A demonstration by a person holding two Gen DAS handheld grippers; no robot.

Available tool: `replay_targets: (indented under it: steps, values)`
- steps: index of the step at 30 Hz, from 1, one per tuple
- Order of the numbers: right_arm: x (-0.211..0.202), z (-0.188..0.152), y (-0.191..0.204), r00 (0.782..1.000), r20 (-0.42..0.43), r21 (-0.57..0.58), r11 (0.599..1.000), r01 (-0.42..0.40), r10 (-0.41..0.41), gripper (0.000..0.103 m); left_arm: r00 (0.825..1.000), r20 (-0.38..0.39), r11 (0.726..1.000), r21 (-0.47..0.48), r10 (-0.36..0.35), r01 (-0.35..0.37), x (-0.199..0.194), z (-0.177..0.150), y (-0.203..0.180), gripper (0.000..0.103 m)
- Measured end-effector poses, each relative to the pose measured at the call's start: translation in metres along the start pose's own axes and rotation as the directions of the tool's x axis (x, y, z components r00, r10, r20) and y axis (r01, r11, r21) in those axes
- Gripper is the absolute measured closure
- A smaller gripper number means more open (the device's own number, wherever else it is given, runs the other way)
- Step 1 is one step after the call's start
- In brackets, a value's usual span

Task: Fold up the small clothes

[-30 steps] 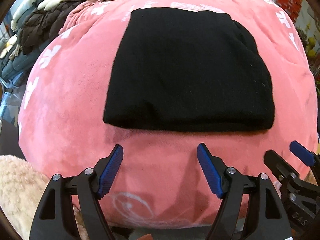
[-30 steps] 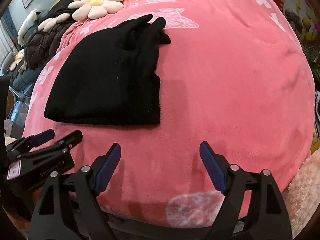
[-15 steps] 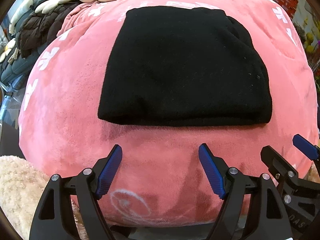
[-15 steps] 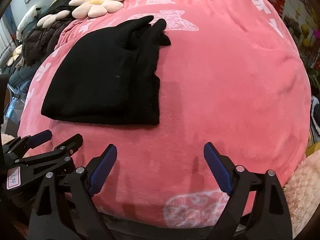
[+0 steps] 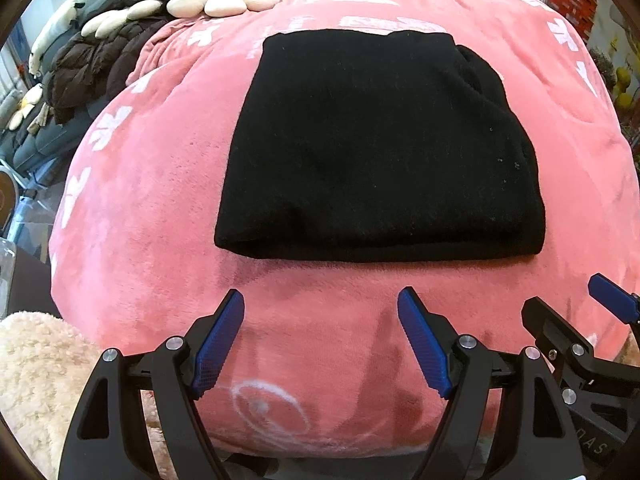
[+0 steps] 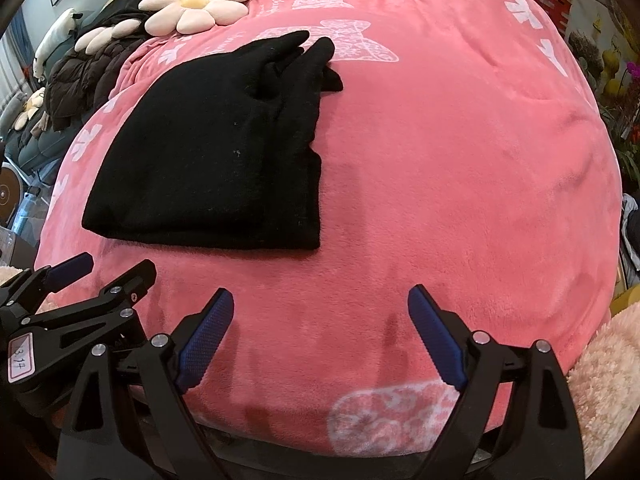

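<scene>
A black garment (image 5: 380,152) lies folded into a thick rectangle on the pink blanket (image 5: 160,200). In the right wrist view the black garment (image 6: 216,152) sits at the left, its far end bunched into points. My left gripper (image 5: 320,300) is open and empty, just short of the garment's near edge. My right gripper (image 6: 320,300) is open and empty, over bare blanket (image 6: 460,160) to the right of the garment. Each gripper shows at the edge of the other's view: the right gripper (image 5: 568,304) and the left gripper (image 6: 112,268).
A cream flower cushion (image 6: 196,0) and dark quilted jackets (image 6: 84,76) lie at the far left. A fluffy beige throw (image 5: 36,380) sits at the near left, and also shows at the near right (image 6: 604,384). The blanket drops off at the near edge.
Both grippers have drawn back slightly from the garment, and it sits a little higher in both views. Both stay open. The garment has not moved.
</scene>
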State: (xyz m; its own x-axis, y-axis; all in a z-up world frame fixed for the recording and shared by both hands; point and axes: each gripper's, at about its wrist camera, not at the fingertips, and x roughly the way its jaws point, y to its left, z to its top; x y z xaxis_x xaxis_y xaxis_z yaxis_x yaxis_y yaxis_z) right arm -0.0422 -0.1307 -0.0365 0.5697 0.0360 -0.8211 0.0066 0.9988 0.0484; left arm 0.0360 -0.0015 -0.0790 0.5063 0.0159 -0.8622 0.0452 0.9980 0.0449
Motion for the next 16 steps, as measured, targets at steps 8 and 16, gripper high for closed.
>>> replay_targets:
  steps: [8, 16]
  values:
    - [0.0002, 0.0003, 0.0004, 1.000, 0.000, -0.007, 1.000, 0.000, 0.000, 0.016, 1.000, -0.004, 1.000, -0.002, 0.001, -0.001, 0.0002, 0.0004, 0.0008, 0.026]
    - [0.0009, 0.0007, 0.0003, 1.000, -0.001, -0.015, 1.000, 0.008, -0.008, 0.014, 1.000, -0.020, 1.000, -0.006, 0.020, -0.020, 0.0036, 0.0014, -0.0011, 0.028]
